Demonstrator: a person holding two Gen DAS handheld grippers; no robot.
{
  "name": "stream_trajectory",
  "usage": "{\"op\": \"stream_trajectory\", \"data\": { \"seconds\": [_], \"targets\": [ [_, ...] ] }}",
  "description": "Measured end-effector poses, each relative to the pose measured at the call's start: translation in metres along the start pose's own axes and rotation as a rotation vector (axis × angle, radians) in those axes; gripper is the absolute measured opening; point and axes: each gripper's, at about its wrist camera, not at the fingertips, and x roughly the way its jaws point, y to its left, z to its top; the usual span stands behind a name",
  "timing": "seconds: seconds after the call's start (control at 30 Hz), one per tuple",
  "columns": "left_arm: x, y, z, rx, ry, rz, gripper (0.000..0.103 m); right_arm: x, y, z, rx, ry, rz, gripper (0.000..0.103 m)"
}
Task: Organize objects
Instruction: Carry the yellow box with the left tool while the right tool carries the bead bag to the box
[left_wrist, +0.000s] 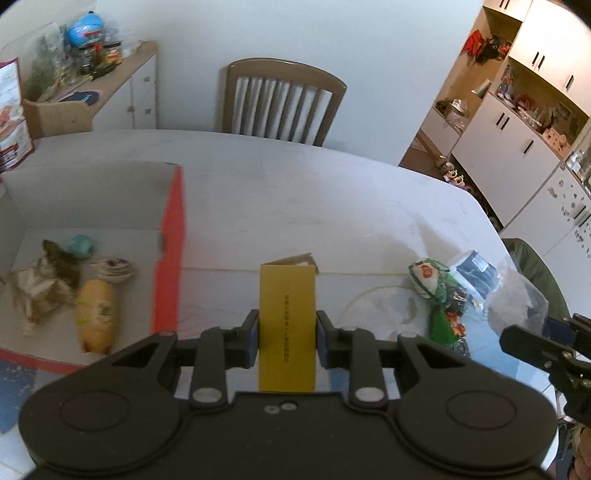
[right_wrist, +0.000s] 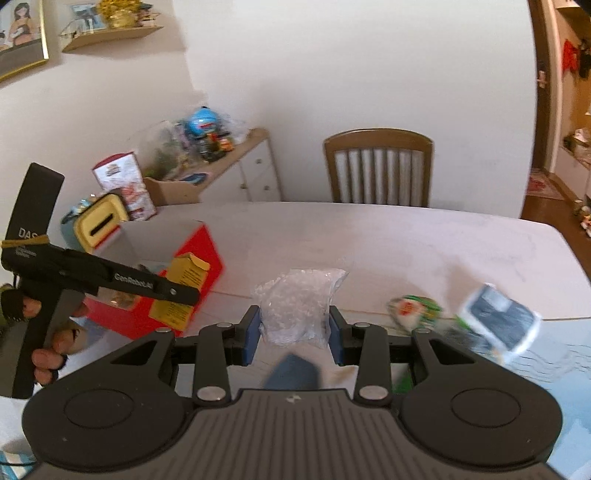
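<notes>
My left gripper (left_wrist: 287, 338) is shut on a yellow carton (left_wrist: 287, 321) and holds it above the table, right of a red open box (left_wrist: 170, 251). The box holds a yellow packet (left_wrist: 96, 317), a crumpled brown item (left_wrist: 40, 284), a teal ball (left_wrist: 79, 245) and a striped item (left_wrist: 114, 268). My right gripper (right_wrist: 293, 334) is shut on a clear plastic bag (right_wrist: 295, 302) above the table. In the right wrist view the left gripper (right_wrist: 177, 291) holds the yellow carton (right_wrist: 184, 288) beside the red box (right_wrist: 207, 254).
A green snack packet (left_wrist: 439, 295) and a dark item in a clear wrapper (left_wrist: 476, 273) lie on the white table (left_wrist: 295, 192) at the right. A wooden chair (left_wrist: 282, 99) stands at the far side. A sideboard (left_wrist: 110, 88) with clutter stands at the back left.
</notes>
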Motion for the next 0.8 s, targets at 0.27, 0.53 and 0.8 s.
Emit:
{"op": "stream_trajectory", "data": {
  "seconds": [0.27, 0.53, 0.8],
  "targets": [
    [-0.019, 0.064, 0.004, -0.028, -0.012, 0.027, 0.028, 0.031, 0.074, 0.017, -0.053, 0.004, 0.067, 0.037],
    [-0.03, 0.133, 0.014, -0.069, -0.022, 0.072, 0.028, 0.077, 0.134, 0.032, -0.085, 0.035, 0.105, 0.037],
    [-0.027, 0.189, 0.024, -0.079, -0.026, 0.139, 0.028, 0.127, 0.177, 0.039, -0.092, 0.111, 0.133, 0.037]
  ]
}}
